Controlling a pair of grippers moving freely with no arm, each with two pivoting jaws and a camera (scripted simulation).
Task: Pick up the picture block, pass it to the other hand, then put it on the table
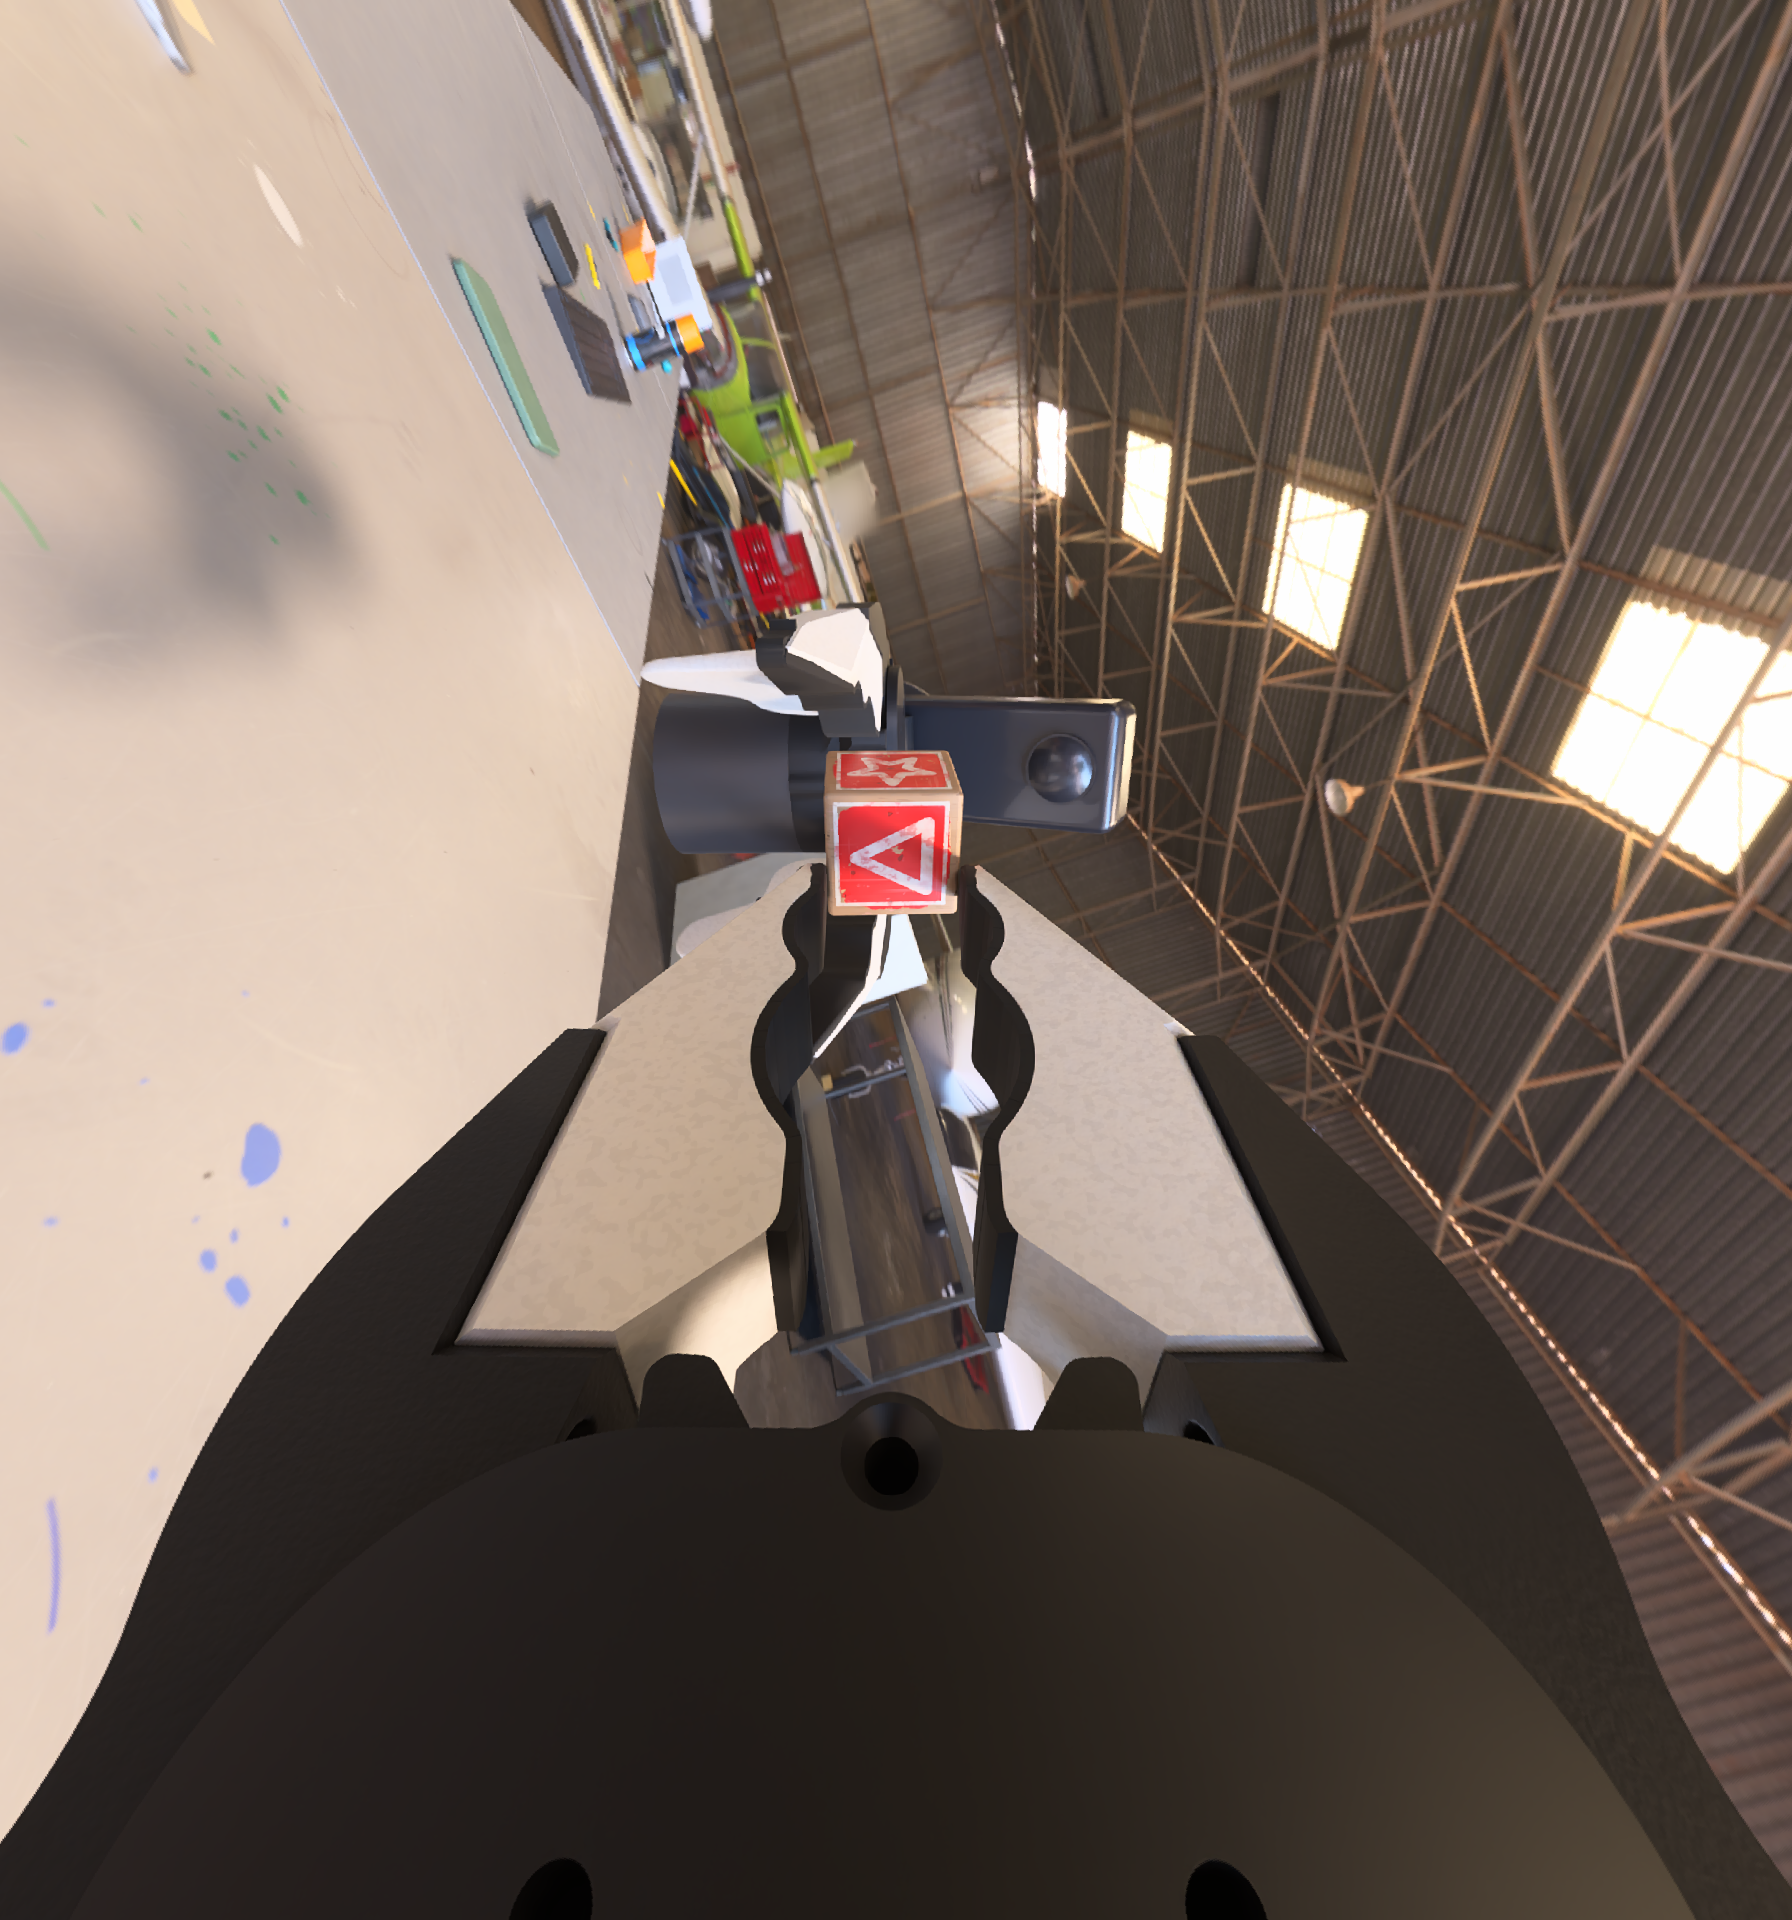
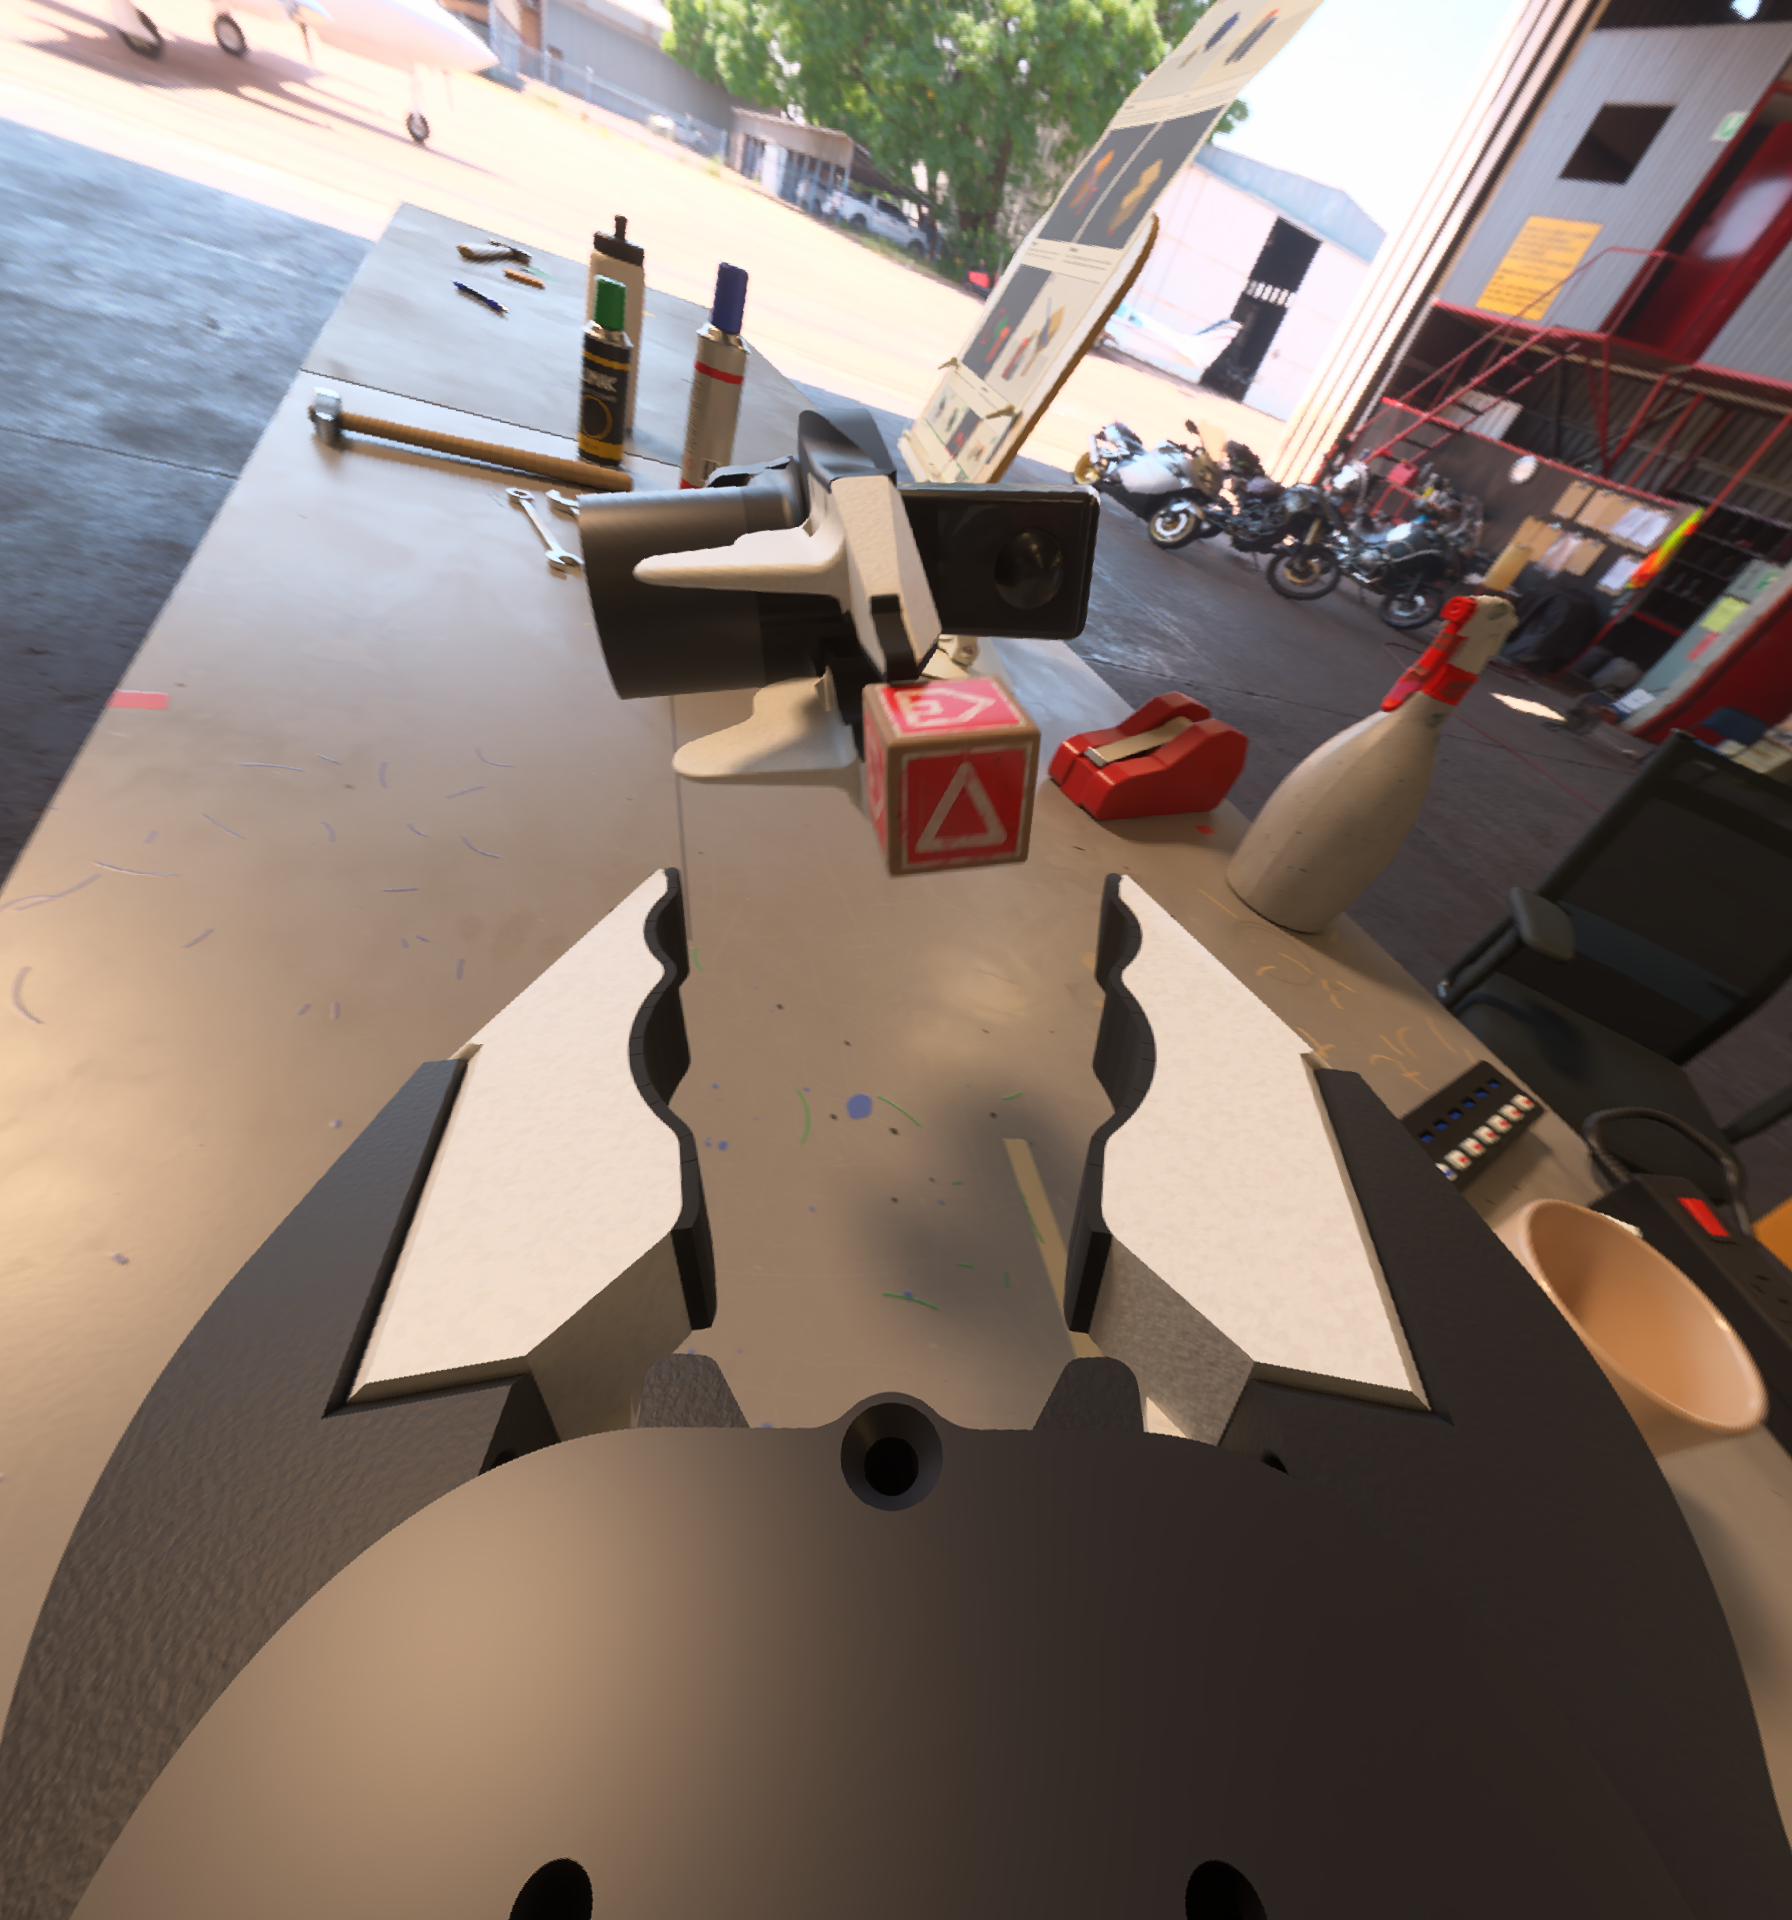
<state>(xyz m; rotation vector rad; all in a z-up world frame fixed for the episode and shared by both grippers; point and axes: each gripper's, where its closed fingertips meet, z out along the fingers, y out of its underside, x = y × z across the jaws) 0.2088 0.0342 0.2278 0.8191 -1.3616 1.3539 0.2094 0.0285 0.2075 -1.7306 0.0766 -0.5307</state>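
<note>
A red picture block (image 1: 892, 831) with pale wooden edges is pinched at the tips of the left gripper (image 1: 892, 883), whose fingers (image 1: 705, 1091) press on the block's two opposite sides. The block is held in the air, clear of the tabletop (image 1: 196, 831). In the left wrist view the scene is rolled sideways: the tabletop runs up the left side and a hangar roof of metal trusses fills the right. The face toward this camera shows a white triangle outline; the face above it shows a white star outline. Just beyond the block sits the right gripper, dark with a round camera lens, facing back toward the block.

In the right wrist view, the right gripper (image 2: 892, 935) has its fingers (image 2: 559, 1143) spread wide with nothing between them. The block (image 2: 949, 779) hangs just ahead of the fingertips and slightly above them, not touching them, held by the left gripper (image 2: 876, 717) that reaches in from beyond. Below lies the tabletop (image 2: 352, 883), flecked with small paint marks. On it stand a hammer (image 2: 456, 442), two spray cans (image 2: 663, 374), a red tape dispenser (image 2: 1146, 753), a pale spray bottle (image 2: 1349, 790) with a red trigger, and a beige cup (image 2: 1640, 1320) at the right edge.
</note>
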